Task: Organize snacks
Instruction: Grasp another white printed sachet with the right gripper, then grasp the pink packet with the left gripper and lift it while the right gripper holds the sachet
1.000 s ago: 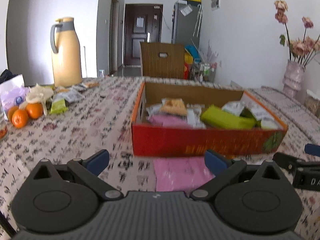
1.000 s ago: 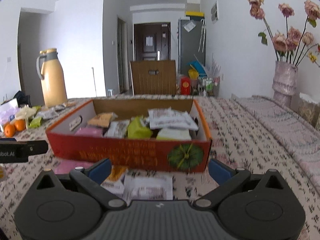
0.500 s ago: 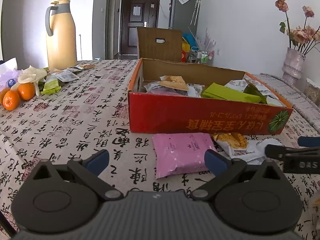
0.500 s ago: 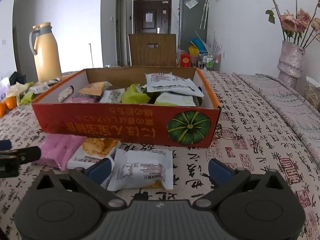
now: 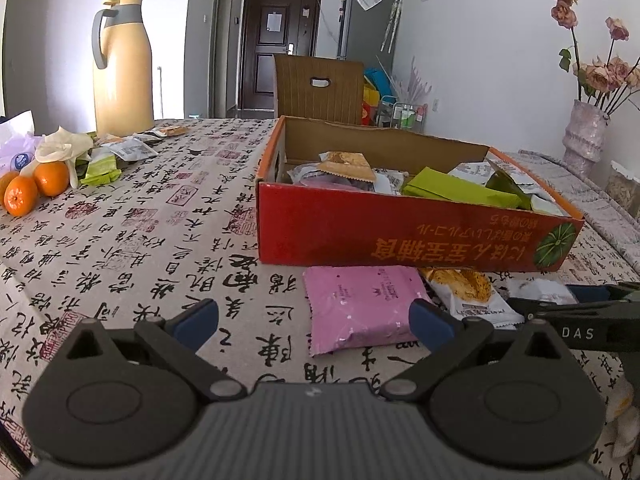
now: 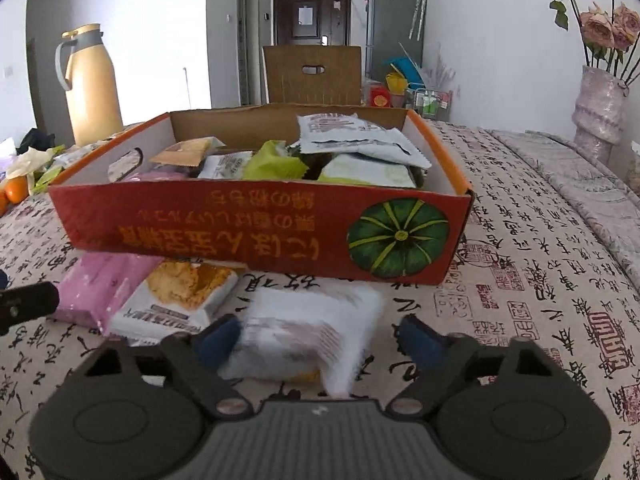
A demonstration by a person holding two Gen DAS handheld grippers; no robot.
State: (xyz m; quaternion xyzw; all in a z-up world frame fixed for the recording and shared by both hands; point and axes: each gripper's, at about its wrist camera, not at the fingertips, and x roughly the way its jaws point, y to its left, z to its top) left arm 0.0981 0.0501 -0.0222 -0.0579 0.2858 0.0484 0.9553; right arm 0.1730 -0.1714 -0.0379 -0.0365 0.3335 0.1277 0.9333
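The right tool (image 6: 318, 338) is closing around a white snack packet (image 6: 308, 332) on the counter (image 6: 540, 280), just before the red box (image 6: 256, 220), pads not yet pressing. The left tool (image 5: 312, 318) hangs open by a pink packet (image 5: 360, 304). Only the left view shows oranges (image 5: 36, 186) clearly.

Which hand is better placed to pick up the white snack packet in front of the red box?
Right. The right tongs already straddle the white packet and their jaws are closing on it. The left tongs stand open over the pink packet, off to the side.
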